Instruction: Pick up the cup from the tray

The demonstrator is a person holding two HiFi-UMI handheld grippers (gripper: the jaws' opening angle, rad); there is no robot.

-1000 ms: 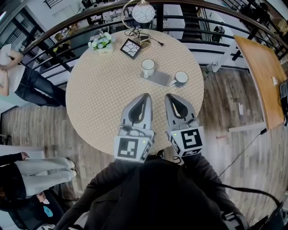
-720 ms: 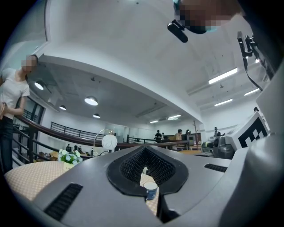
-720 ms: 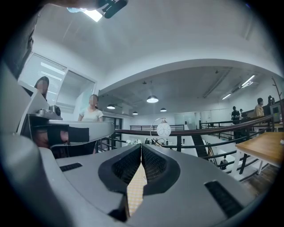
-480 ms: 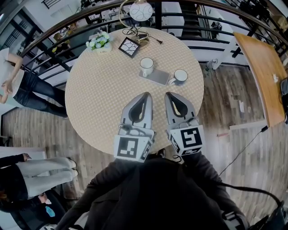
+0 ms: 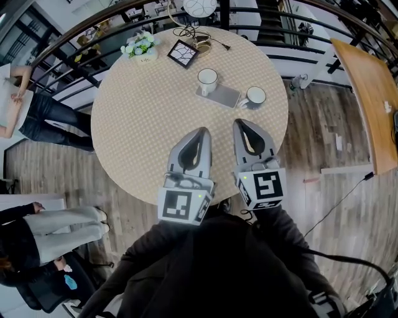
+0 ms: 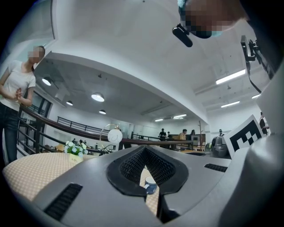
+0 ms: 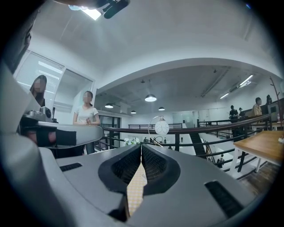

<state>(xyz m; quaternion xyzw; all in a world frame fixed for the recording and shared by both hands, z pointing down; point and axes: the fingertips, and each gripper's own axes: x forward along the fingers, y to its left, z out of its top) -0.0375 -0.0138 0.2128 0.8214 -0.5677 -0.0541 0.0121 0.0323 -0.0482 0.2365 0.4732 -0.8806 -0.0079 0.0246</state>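
Round bench [image 5: 124, 124], beige checked top
Tray [image 5: 226, 97]: small, grey, flat, on far half of bench
Cup [image 5: 207, 78]: white, upright, standing on tray's far-left end
Second cup [image 5: 255, 96]: white, handled, on bench top just beside tray's right end
Left tool [image 5: 200, 131], right tool [image 5: 241, 122]: side by side over near half of bench, each clenched tip to tip, nothing gripped, both apart from tray
Far edge of bench: flower pot [image 5: 140, 45], framed tile [image 5: 182, 53], globe lamp [image 5: 199, 6]
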